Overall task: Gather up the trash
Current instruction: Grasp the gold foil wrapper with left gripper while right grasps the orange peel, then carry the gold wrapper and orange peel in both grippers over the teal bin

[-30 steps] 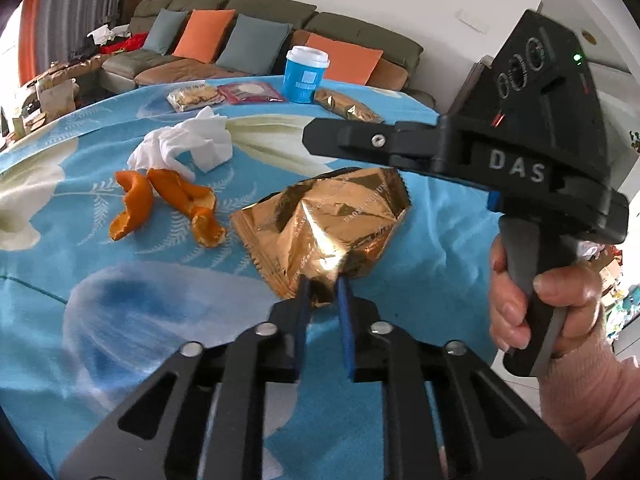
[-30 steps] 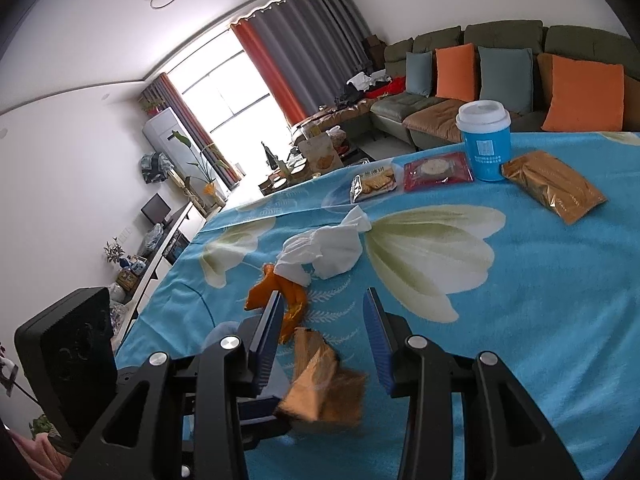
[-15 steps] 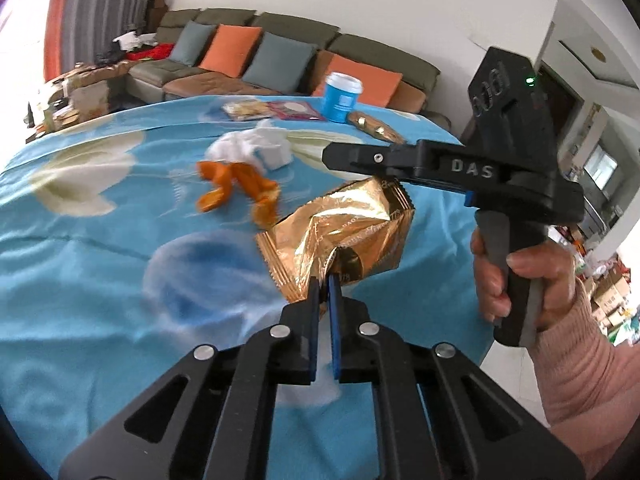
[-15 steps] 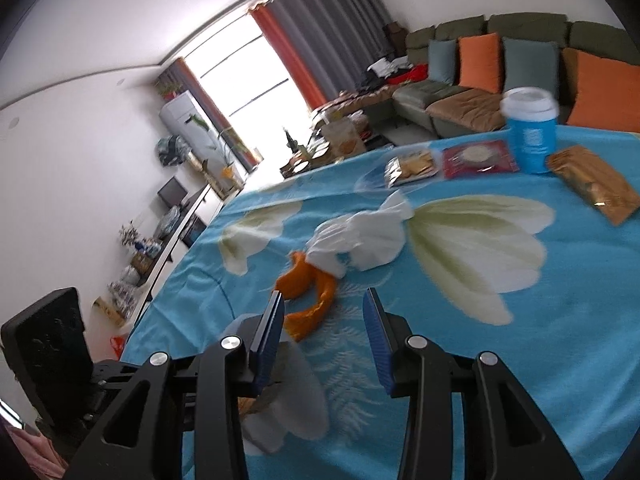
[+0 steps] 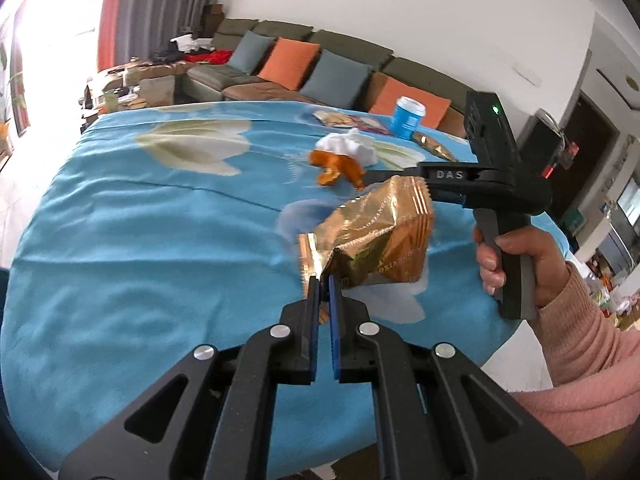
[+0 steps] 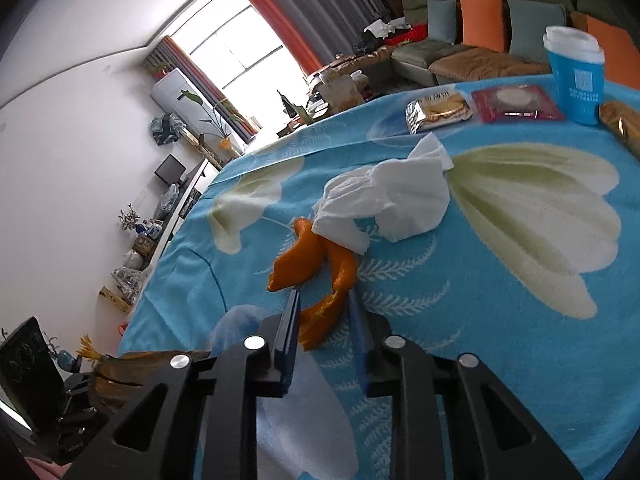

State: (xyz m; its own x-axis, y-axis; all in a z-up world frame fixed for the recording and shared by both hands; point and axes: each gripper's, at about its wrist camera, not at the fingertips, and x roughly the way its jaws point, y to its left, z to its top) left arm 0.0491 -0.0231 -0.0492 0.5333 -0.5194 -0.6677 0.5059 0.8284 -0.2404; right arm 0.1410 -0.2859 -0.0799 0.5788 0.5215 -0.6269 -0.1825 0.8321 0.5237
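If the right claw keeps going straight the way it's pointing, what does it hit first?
Most likely the orange peel: its near end already lies between the closing jaws of the right claw. The crumpled tissue sits just beyond it.

blue flowered table [image 6: 520,320]: orange peel [image 6: 316,264], white tissue [image 6: 384,204], blue cup [image 6: 576,76], snack packets [image 6: 438,110].

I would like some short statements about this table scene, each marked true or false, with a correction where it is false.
1. The left gripper is shut on the gold wrapper. True.
2. The orange peel lies between the right gripper's closing jaws. True.
3. The blue cup lies on its side. False: it stands upright with its white lid on.
4. The white tissue sits far from the peel. False: it overlaps the peel's far end.
5. The tablecloth is plain red. False: blue with pale flowers.
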